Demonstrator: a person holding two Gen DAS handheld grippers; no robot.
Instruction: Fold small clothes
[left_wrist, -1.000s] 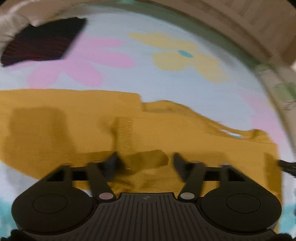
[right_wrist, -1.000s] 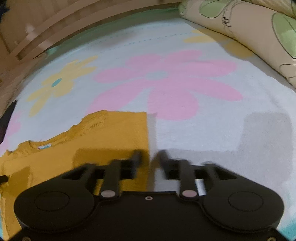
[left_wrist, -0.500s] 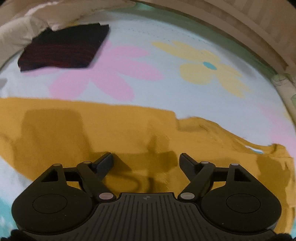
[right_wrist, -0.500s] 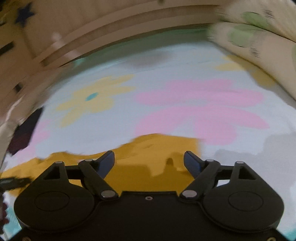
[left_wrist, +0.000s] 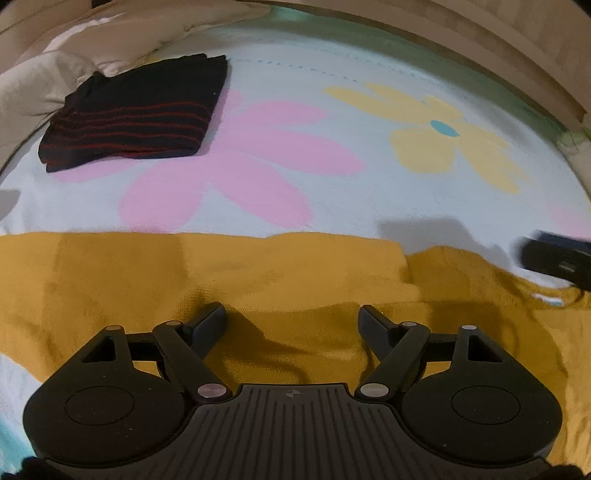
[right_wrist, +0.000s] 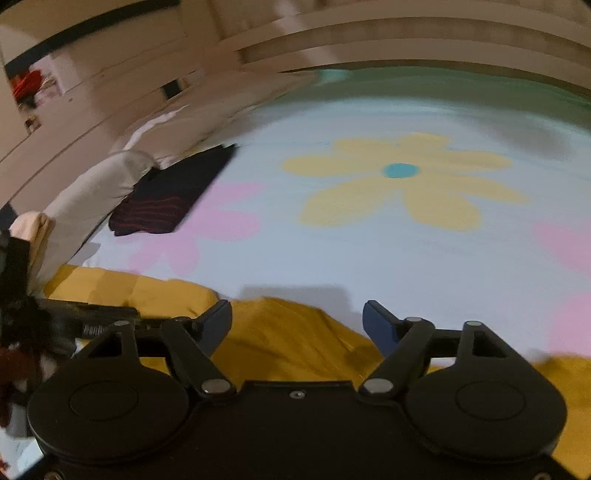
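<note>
Beneath both wide-open, empty tools, left tool (left_wrist: 291, 317) and right tool (right_wrist: 295, 319): the yellow shirt (left_wrist: 258, 273).

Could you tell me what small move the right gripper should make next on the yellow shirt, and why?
Probably lower the right gripper onto the near fold of the yellow shirt and close on it. Its jaws have just been closing a little, yet stand open and empty above rumpled fabric, and the left gripper is open too, so nothing holds the shirt for the next fold.
</note>
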